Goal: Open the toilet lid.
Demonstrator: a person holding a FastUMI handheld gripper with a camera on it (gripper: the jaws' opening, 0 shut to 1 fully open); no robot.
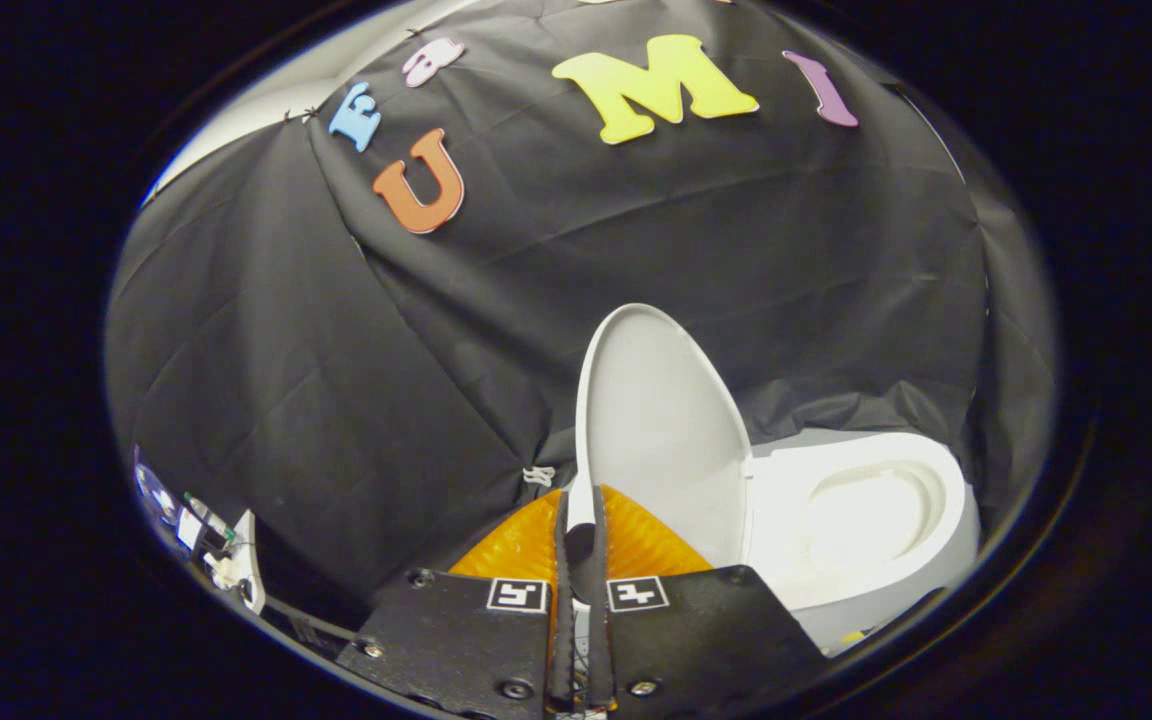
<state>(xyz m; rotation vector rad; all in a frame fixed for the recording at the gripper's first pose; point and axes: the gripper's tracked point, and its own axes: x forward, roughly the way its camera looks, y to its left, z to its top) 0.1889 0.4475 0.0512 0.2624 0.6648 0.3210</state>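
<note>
The white toilet (pixel 926 560) stands just ahead and to the right of my fingers, its seat and bowl opening (pixel 866 512) uncovered. Its oval lid (pixel 661 420) is raised to about upright, inner face turned toward the bowl, hinged at the seat's near side. The lid's left rim runs down between my two fingers. My gripper (pixel 581 500) is shut on that rim, both fingers pressed close on either side of it, with a strip of white showing between them lower down.
The black cloth wall (pixel 336 380) hangs close behind and left of the toilet. Low on the left, past the cloth's edge, are a white stand and some cables (pixel 226 560).
</note>
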